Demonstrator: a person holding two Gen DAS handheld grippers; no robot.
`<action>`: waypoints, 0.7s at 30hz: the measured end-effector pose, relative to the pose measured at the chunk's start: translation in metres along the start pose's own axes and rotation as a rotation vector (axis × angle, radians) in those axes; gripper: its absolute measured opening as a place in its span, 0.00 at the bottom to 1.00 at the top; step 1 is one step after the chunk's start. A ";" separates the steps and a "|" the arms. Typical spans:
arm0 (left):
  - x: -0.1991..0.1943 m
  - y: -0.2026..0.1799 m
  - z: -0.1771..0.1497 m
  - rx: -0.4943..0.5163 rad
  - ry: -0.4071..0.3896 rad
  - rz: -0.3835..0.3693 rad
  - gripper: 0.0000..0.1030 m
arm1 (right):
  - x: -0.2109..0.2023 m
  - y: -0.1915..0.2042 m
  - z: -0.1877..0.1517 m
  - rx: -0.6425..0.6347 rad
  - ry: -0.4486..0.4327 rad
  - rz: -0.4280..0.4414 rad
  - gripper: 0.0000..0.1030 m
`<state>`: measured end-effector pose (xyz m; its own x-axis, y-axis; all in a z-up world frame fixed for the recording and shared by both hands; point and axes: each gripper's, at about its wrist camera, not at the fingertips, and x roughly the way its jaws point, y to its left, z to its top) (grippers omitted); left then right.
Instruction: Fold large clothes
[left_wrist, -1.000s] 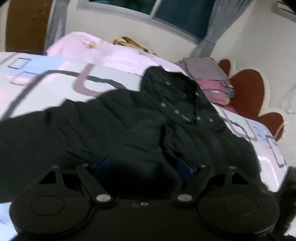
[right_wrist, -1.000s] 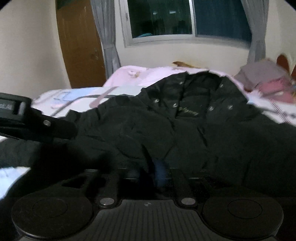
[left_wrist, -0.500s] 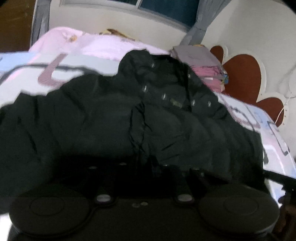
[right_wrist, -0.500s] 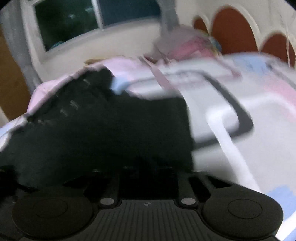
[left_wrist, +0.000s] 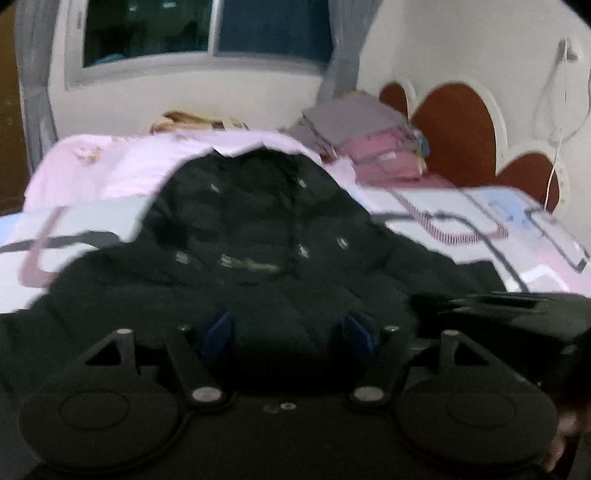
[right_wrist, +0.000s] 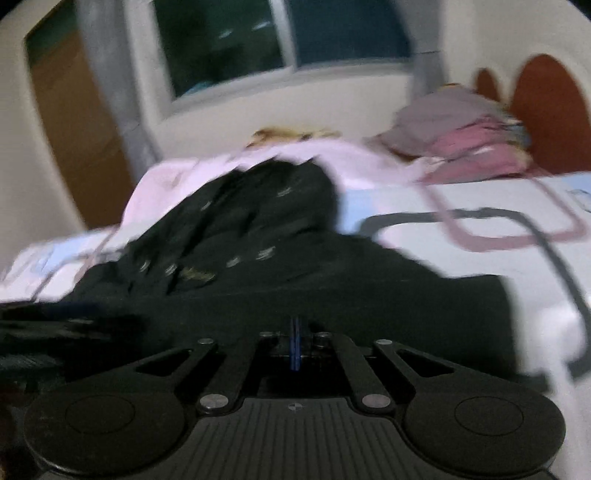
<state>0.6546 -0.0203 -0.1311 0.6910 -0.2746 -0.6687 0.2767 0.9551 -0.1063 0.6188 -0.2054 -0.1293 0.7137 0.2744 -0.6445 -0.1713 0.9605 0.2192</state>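
Note:
A large black puffer jacket (left_wrist: 258, 251) with snap buttons lies spread on the bed, collar toward the far side; it also shows in the right wrist view (right_wrist: 295, 273). My left gripper (left_wrist: 288, 332) is open over the jacket's near hem, blue pads wide apart with dark fabric between them. My right gripper (right_wrist: 295, 343) has its blue pads pressed together at the jacket's near edge; whether fabric is pinched between them is hidden. The right gripper also shows at the right edge of the left wrist view (left_wrist: 517, 314).
The bed (left_wrist: 480, 221) has a white, pink and blue patterned sheet. A pink blanket (left_wrist: 110, 166) lies at the far side. A stack of folded clothes (left_wrist: 369, 144) sits by the red headboard (left_wrist: 458, 129). A window and a wall stand behind.
My left gripper shut half a second ago and has opened again over the hem. My right gripper swung right and back, and its pads have stayed together. Both views are blurred by motion.

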 end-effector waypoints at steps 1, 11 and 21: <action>0.007 0.000 -0.003 0.003 0.019 0.017 0.63 | 0.005 -0.002 -0.001 -0.021 0.007 -0.014 0.00; 0.031 0.067 -0.024 -0.045 0.057 0.178 0.82 | 0.001 -0.130 -0.007 0.089 0.026 -0.215 0.00; -0.009 -0.041 -0.025 0.043 -0.010 0.035 0.75 | -0.059 -0.052 -0.032 0.043 -0.021 -0.069 0.85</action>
<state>0.6202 -0.0541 -0.1395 0.7074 -0.2423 -0.6640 0.2806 0.9585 -0.0508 0.5636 -0.2699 -0.1257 0.7368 0.2064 -0.6439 -0.0922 0.9741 0.2067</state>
